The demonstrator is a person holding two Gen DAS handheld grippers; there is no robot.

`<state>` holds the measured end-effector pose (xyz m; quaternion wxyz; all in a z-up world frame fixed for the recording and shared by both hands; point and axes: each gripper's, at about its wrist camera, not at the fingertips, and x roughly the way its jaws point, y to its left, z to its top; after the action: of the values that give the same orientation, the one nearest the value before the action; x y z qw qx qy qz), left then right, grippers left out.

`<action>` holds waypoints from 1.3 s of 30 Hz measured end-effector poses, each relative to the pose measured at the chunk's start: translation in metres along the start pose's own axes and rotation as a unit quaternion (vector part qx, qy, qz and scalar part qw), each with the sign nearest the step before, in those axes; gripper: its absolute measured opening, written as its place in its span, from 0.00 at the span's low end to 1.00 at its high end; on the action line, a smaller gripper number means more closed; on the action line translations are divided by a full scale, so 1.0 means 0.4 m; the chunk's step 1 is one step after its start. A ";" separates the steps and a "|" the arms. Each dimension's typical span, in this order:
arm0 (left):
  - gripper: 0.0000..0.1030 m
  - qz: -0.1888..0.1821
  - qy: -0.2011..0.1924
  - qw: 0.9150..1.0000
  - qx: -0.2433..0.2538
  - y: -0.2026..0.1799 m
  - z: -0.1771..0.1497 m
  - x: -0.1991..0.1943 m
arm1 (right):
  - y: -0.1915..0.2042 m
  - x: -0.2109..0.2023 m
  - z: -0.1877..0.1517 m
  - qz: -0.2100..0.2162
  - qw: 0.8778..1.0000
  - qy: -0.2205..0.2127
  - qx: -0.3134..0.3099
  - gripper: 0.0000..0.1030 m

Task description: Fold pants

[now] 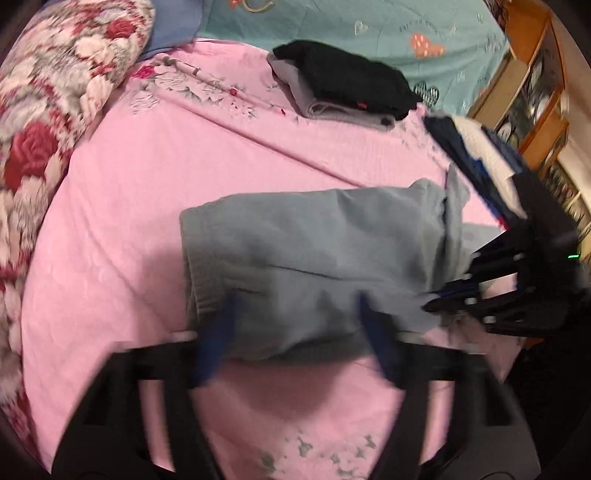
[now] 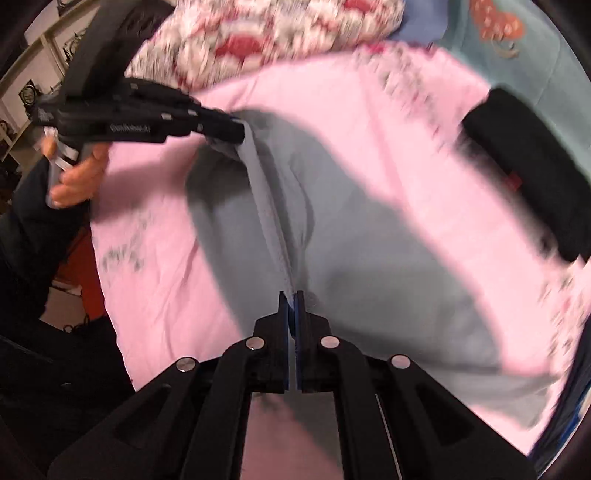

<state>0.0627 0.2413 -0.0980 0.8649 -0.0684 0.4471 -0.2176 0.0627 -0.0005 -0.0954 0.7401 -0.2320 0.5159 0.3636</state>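
Grey-blue pants [image 1: 314,266] lie partly folded on the pink bedsheet [image 1: 147,221]. My left gripper [image 1: 295,332] is open, its blue-padded fingers spread over the near edge of the pants; the view is motion-blurred. My right gripper [image 2: 292,299] is shut on a raised fold of the pants [image 2: 273,221] and holds that edge lifted. In the left wrist view the right gripper [image 1: 436,299] sits at the right end of the pants. In the right wrist view the left gripper [image 2: 236,127] touches the far end of the raised fold.
A folded stack of black and grey clothes [image 1: 343,85] lies at the back of the bed. A pile of dark and white garments [image 1: 480,158] sits at the right. A floral quilt [image 1: 48,110] lies left, a teal blanket [image 1: 369,29] behind, and wooden shelves [image 1: 535,92] far right.
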 end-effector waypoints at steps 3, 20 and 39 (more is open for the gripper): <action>0.88 -0.017 -0.043 0.998 -0.037 0.028 -0.017 -0.073 | 0.005 0.041 -0.020 0.009 0.999 0.004 0.035 0.02; 0.16 -0.036 -0.002 0.975 -0.221 -0.085 0.030 0.037 | 0.024 0.022 -0.036 0.038 0.999 -0.028 0.026 0.02; 0.03 -0.025 0.038 0.968 -0.246 -0.019 -0.042 0.152 | -0.684 -0.216 -0.234 -0.102 0.889 0.012 0.447 0.47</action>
<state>0.0775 0.2094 -0.1508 0.7982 -0.2821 0.5175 -0.1245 0.2022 -0.2655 -0.0571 0.7923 0.0677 0.6062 0.0145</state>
